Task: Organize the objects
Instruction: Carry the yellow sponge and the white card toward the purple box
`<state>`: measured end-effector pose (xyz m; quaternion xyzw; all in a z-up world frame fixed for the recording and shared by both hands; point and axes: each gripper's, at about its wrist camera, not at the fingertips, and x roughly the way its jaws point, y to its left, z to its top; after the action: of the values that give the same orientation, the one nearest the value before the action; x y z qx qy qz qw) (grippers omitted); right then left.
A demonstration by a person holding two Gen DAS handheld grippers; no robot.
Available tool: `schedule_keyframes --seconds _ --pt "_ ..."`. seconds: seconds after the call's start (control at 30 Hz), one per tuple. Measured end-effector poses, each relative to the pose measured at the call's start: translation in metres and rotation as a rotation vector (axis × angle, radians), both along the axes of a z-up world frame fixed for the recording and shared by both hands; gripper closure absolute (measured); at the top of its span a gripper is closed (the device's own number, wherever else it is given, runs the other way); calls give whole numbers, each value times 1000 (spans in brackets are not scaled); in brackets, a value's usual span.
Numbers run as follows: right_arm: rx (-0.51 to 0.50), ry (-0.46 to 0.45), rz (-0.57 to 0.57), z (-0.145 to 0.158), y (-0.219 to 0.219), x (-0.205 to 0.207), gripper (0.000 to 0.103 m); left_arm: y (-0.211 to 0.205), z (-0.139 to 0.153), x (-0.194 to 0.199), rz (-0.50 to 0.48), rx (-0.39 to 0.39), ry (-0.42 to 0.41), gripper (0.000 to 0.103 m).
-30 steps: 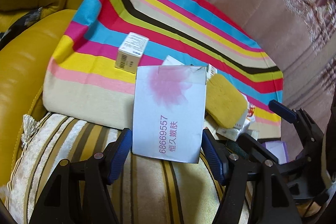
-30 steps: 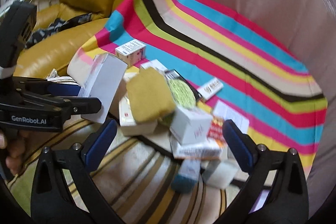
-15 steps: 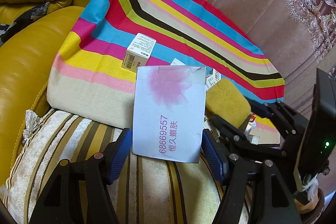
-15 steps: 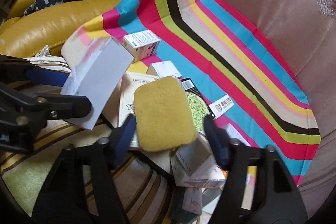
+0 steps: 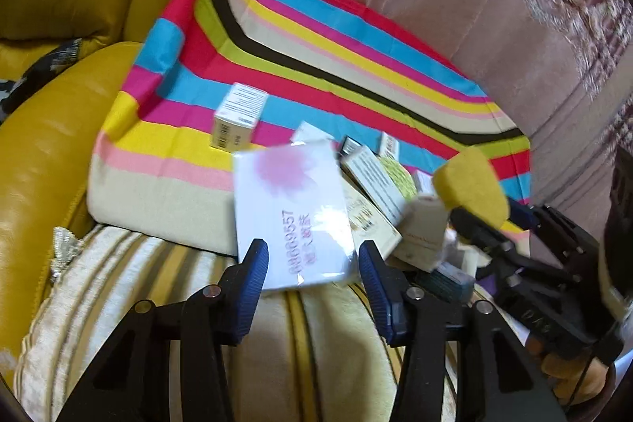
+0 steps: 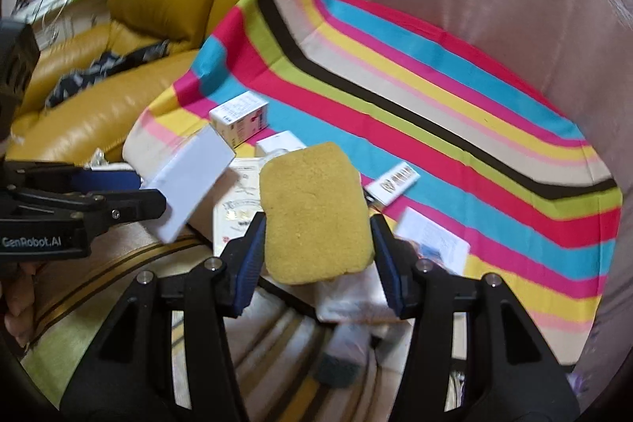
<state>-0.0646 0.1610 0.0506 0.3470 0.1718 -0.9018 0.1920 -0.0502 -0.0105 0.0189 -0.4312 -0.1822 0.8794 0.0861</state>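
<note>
Left wrist view: fingers (image 5: 253, 275) closing, blue pads pressing on the two long edges of a white box (image 5: 292, 212) with a pink flower print, so the left gripper (image 5: 312, 275) is grasping it by its near end. Box tilting up over the striped cushion (image 5: 178, 303), its far end reaching toward the pile of small cartons (image 5: 376, 184) at the edge of the rainbow-striped cloth (image 5: 316, 74). Probably handling as light, thin card: stiff along the edges, easy to dent on the broad faces, glossy enough to slip, so gripping across the narrow width near one end seems sound.

Right wrist view: fingers (image 6: 247, 260) closing on a yellow sponge (image 6: 314, 212), pads touching both its long sides near the lower end, so the right gripper (image 6: 316, 263) is grasping it. Sponge hanging just above the clutter of cartons (image 6: 237, 117), clear of the cloth. Likely soft and very light, squashing under pressure and not fragile; taking it across the middle of its width looks safest, since a corner hold could let it fold and droop. Left gripper showing here at the left with its white box.
</note>
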Motion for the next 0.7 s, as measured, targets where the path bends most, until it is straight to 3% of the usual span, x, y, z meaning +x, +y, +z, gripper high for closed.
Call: schedule_keyframes --seconds 0.13,0.17,0.2,0.27,0.3,0.53,0.7 --pt "-66 -10 -57 8 27 3 47 3 -1 -1 2 -11 -9 55" --pt "-78 -12 -71 8 34 6 47 1 -1 -2 13 -9 -11 51" --pt "-88 -14 -78 8 40 7 47 -2 -2 -2 36 -5 -22 46" --pt "-101 -20 -92 8 50 10 48 -9 -2 -3 85 8 -34 19" --pt "-108 -24 -99 8 55 12 48 -12 -3 -4 99 21 -37 17" --pt "-166 -47 -130 6 83 26 48 -58 -16 -23 202 241 -138 16" --pt "-208 -62 -187 7 112 39 48 -68 -33 -38 193 341 -237 13"
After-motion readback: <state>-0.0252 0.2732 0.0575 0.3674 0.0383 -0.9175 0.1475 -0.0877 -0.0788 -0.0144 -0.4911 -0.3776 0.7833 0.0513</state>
